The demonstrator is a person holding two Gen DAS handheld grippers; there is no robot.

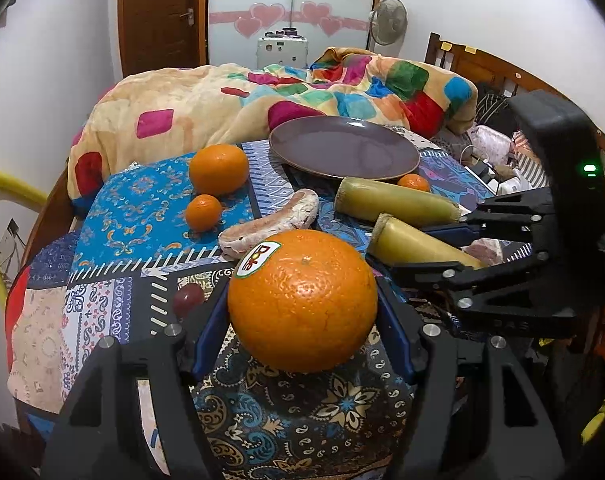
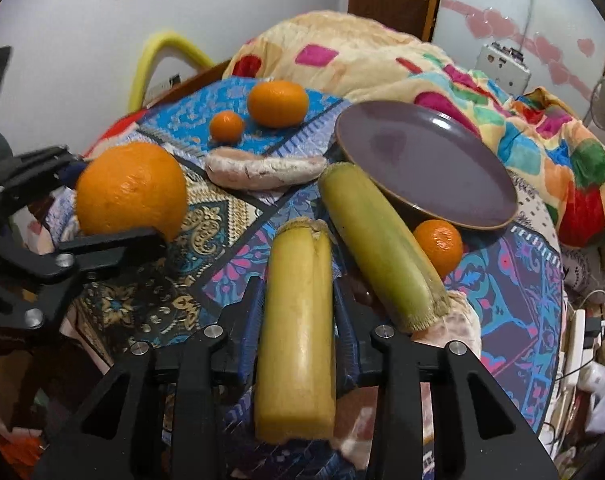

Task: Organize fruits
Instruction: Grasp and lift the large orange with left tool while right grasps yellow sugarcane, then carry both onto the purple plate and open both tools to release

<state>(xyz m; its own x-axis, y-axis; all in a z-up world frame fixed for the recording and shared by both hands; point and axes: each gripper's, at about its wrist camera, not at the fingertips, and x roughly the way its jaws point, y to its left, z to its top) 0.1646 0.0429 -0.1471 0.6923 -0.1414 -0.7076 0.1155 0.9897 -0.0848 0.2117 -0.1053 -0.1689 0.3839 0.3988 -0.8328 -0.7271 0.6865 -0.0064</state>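
Underneath everything, a patterned tablecloth [image 1: 114, 216] carries a bare purple plate [image 1: 344, 146] at its far side. Nearer, the left gripper [image 1: 302, 300] clamps a big stickered Dole orange [image 1: 302, 300], while the right gripper [image 2: 296, 312] squeezes a yellow sugarcane piece [image 2: 296, 332]. Beside that lies a greener sugarcane piece [image 2: 376, 236], touching a mandarin [image 2: 440, 246] by the plate's rim.
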